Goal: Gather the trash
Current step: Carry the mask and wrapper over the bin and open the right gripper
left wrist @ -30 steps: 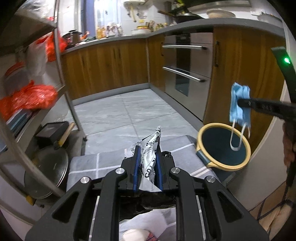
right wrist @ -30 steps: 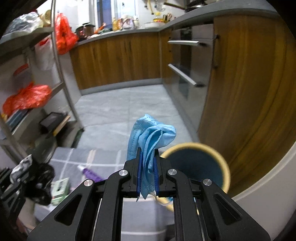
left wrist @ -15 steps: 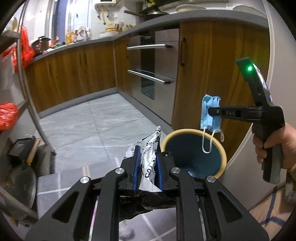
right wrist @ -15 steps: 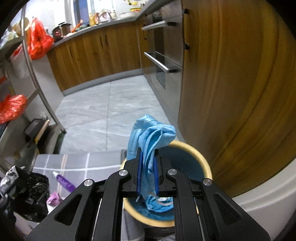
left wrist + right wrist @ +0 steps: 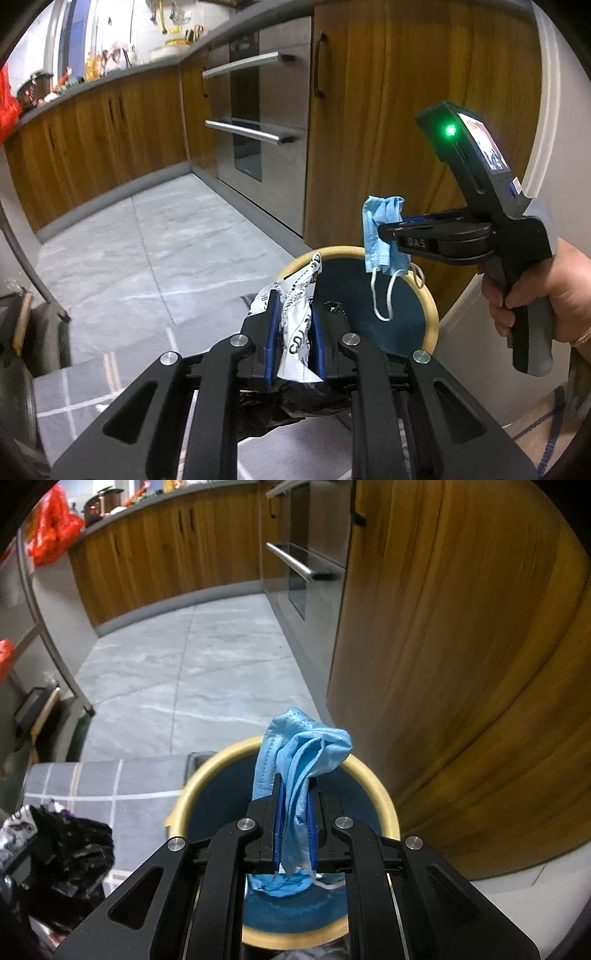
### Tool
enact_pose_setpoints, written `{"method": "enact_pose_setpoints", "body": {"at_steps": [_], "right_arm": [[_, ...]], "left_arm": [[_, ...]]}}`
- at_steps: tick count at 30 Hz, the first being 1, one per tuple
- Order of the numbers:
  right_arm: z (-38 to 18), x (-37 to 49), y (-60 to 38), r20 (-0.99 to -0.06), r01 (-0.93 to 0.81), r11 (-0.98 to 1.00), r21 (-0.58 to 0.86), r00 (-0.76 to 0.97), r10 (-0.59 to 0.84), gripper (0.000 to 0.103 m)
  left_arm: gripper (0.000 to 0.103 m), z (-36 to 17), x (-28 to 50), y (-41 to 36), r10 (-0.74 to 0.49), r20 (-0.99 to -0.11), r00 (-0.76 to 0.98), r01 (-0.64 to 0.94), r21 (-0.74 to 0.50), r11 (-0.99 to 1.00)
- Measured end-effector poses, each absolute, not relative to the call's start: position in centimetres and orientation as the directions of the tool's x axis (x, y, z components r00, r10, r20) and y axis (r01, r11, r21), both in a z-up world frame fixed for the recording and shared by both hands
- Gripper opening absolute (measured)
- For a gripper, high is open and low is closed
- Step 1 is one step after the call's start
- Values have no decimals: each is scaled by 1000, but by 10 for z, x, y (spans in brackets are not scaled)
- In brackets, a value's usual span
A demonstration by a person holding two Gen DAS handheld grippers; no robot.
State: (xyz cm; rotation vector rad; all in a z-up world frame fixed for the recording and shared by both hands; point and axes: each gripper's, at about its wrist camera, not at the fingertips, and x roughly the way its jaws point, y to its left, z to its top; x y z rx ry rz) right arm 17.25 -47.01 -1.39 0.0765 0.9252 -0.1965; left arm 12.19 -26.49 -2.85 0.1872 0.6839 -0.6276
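We were at the drop-off step; our right gripper (image 5: pixel 294 840) was clamped on a blue face mask (image 5: pixel 301 760), which hung above the open mouth of the yellow-rimmed bin (image 5: pixel 384 805); its long axis ran near vertical, ear loops dangling down into the opening; our left gripper (image 5: pixel 295 339) was pinched tight on a printed wrapper (image 5: pixel 299 306), upright, tip toward the bin's near rim; next, we judged, the right jaws needed only to part, then the left to reach over the rim.

The face mask (image 5: pixel 382 236) hangs above the bin (image 5: pixel 430 314), wrapper (image 5: pixel 297 314) to its left.
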Motion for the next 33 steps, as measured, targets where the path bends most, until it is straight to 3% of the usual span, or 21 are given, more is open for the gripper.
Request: {"method": "enact_pose_setpoints", "body": {"at_steps": [26, 30, 33], "right_arm": [[-66, 195, -497, -891, 270, 963, 17, 441, -108, 16], [-68, 195, -498, -891, 271, 963, -4, 436, -126, 21], [-68, 193, -500, -890, 281, 960, 5, 438, -124, 28]], "left_arm": [[18, -95, 161, -341, -478, -740, 474, 704, -9, 711], [23, -96, 160, -343, -473, -738, 482, 694, -9, 720], [33, -96, 159, -342, -465, -738, 490, 689, 1, 725]]}}
